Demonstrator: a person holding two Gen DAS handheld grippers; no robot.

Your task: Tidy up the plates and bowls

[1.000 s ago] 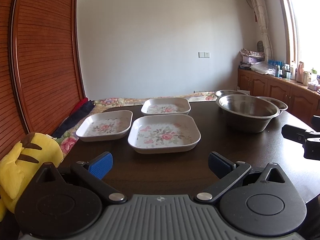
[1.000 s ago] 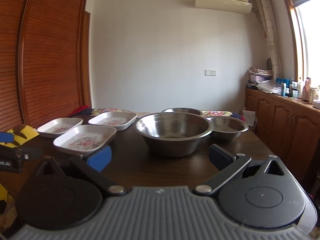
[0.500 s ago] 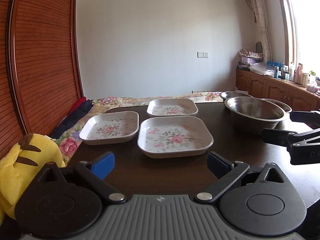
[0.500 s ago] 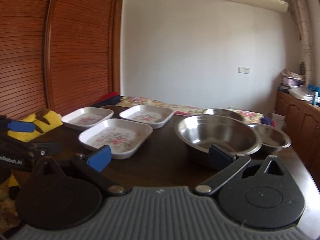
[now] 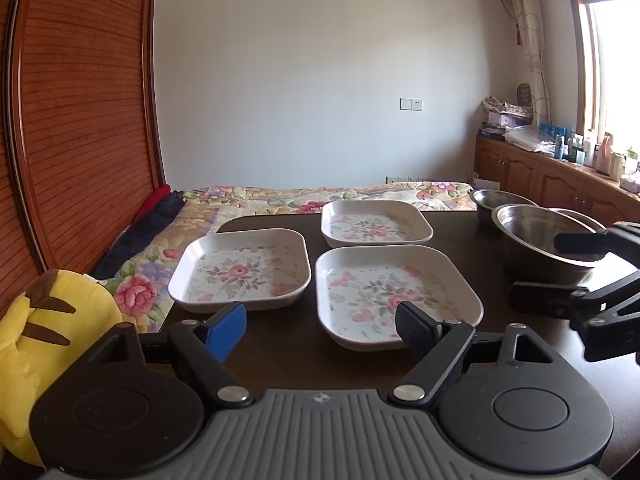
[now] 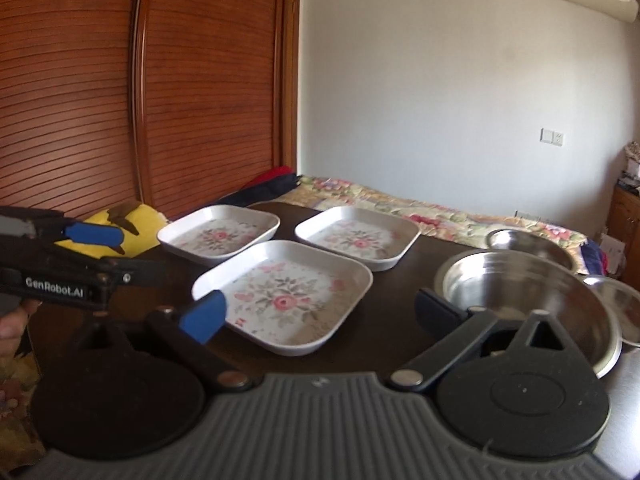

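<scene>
Left wrist view shows the dark wooden table [image 5: 496, 320] with nothing yet stacked, so I judge the sorting barely begun. Three white square floral plates lie apart in a loose triangle: the nearest floral plate [image 5: 394, 298] at about 12 o'clock just ahead of the left gripper [image 5: 320, 326], the left floral plate [image 5: 242, 270] at 11 o'clock, and the far floral plate [image 5: 376, 226] beyond them. The left gripper's jaws stand wide apart and hold nothing. At 2 o'clock sits the large steel bowl [image 5: 544, 242], with the rim of a second steel bowl [image 5: 502, 199] behind it.

In the right wrist view the right gripper [image 6: 318, 312] is likewise spread wide and empty, aimed at the near edge of the nearest floral plate, with the large steel bowl at 2 o'clock beside its right finger. All plates and bowls remain to be gathered.

A third small steel bowl [image 6: 622, 310] is cut off by the frame edge, and the second bowl is mostly hidden behind the large one. Whether the bowls touch one another cannot be told. A yellow plush toy [image 5: 44, 328] lies off the table at 9 o'clock, partly cut off.
</scene>
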